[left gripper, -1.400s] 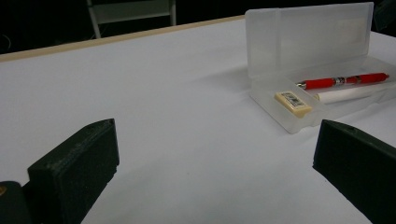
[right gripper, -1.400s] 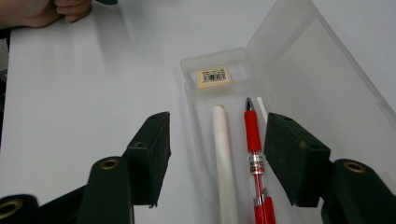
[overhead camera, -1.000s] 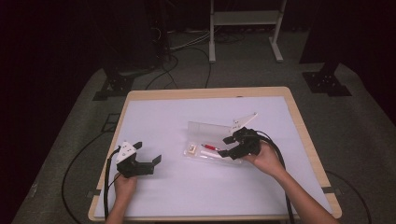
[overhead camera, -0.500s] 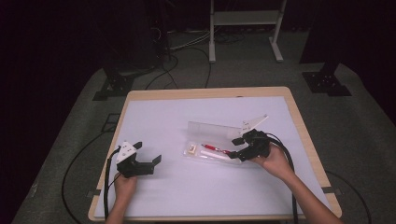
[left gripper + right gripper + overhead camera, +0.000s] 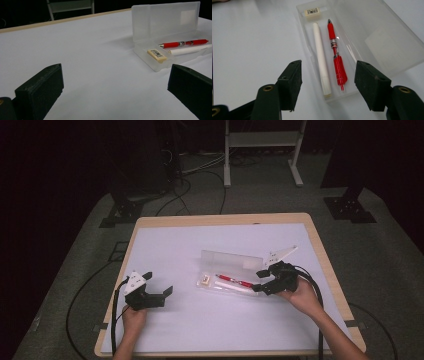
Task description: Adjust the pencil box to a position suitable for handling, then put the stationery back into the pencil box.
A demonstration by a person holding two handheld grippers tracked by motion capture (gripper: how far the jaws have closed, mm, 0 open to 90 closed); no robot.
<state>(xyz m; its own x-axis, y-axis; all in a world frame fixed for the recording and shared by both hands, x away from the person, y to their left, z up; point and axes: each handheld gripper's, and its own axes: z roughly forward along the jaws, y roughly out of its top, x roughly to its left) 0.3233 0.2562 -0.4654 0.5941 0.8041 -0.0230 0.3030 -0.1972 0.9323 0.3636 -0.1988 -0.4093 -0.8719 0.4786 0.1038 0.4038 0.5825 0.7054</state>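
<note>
Two hand-held grippers work over a white desk [image 5: 200, 330] on which a clear plastic pencil case [image 5: 227, 275] lies open near the middle, its lid [image 5: 232, 259] standing up on the far side. The tray holds three items: a red pen [image 5: 336, 56], a white pen [image 5: 321, 60] just beside it, and a small eraser [image 5: 312, 11] at the left end of the case. The right hand-held gripper [image 5: 261, 281] sits at the case's right end with its jaws well apart, holding nothing; in its own view they straddle the tray's end without pressing on it. The left hand-held gripper [image 5: 159, 287] rests well apart to the left, jaws wide and empty. Judged from this layout, the contents appear loaded and closing the lid remains, or else an item is about to be drawn out; neither is begun. The right gripper view shows the pens lying parallel and the red pen's clip, detail too small in the high view. The left gripper view shows the lid's upright angle and the eraser's printed label [image 5: 156, 52].
</note>
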